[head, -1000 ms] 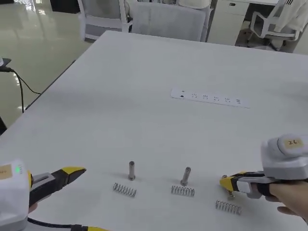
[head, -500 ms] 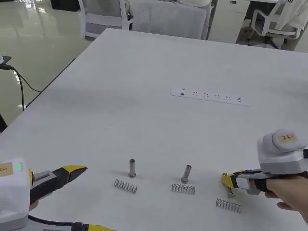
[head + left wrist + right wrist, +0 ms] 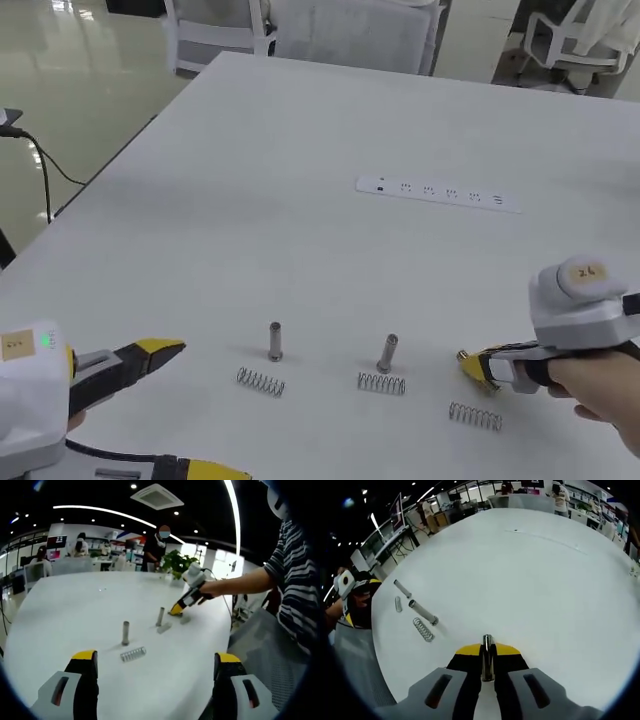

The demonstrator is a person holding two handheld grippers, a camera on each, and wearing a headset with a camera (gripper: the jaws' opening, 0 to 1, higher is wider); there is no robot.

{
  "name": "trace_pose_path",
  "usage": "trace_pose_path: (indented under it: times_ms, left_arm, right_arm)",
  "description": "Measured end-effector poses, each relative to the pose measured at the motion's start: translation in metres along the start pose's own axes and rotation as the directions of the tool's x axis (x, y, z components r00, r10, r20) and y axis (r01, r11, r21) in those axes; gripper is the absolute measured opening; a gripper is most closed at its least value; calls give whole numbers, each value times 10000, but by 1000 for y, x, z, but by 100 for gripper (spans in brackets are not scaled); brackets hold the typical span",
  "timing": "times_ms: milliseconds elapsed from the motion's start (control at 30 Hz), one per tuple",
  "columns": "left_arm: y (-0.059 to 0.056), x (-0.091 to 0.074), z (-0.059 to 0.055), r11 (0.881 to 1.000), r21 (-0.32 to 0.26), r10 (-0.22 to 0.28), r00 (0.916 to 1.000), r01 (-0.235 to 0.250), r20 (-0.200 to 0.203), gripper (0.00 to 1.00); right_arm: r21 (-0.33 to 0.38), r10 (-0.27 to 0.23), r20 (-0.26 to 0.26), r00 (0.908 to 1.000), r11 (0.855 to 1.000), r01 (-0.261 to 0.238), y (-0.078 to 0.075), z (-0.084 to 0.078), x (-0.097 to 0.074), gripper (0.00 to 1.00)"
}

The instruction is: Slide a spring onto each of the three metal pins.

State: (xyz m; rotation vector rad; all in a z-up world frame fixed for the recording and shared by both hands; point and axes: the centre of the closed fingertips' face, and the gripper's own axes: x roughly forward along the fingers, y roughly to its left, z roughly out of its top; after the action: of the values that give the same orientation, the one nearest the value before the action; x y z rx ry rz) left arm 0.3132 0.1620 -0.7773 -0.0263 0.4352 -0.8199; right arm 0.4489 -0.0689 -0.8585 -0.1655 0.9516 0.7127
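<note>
Left gripper (image 3: 195, 408) sits low at the left of the head view. Its jaws are spread wide with nothing between them. In the left gripper view its yellow tips stand far apart over the bare white table (image 3: 300, 150).

Next to the right is the left pin (image 3: 275, 340), upright on the table. The left spring (image 3: 260, 381) lies on its side just beside it, on the near side.

Further right is the middle pin (image 3: 389, 352), also standing. The middle spring (image 3: 381, 383) lies flat just in front of its base.

A white power strip (image 3: 437, 194) lies farther back on the table, well apart from the pins.

Right gripper (image 3: 470, 362) is at the right, held in a hand (image 3: 600, 385), with its tip low over the table. It is clenched on the third pin (image 3: 487, 662). In the right gripper view that pin sits gripped between the yellow tips, one end poking out past them.

The right spring (image 3: 475, 417) lies flat on the table near the right gripper's tip, on the near side. All three springs lie loose, none on a pin.
</note>
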Motion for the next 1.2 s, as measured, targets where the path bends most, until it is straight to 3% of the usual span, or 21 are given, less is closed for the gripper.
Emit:
trace_pose_path:
  times_ms: [433,1200]
  left_arm:
    - [-1,-1,-2,9999,-85,59,10000,-59,47,92]
    - [0,-2,2,10000,-64,57,9999,-57,100,92]
  right_arm:
    - [-72,242,683,9974,9997,-237,9,4,-14,5]
    - [-350,218,1689,9854,9993,-161,14,15,-28,5]
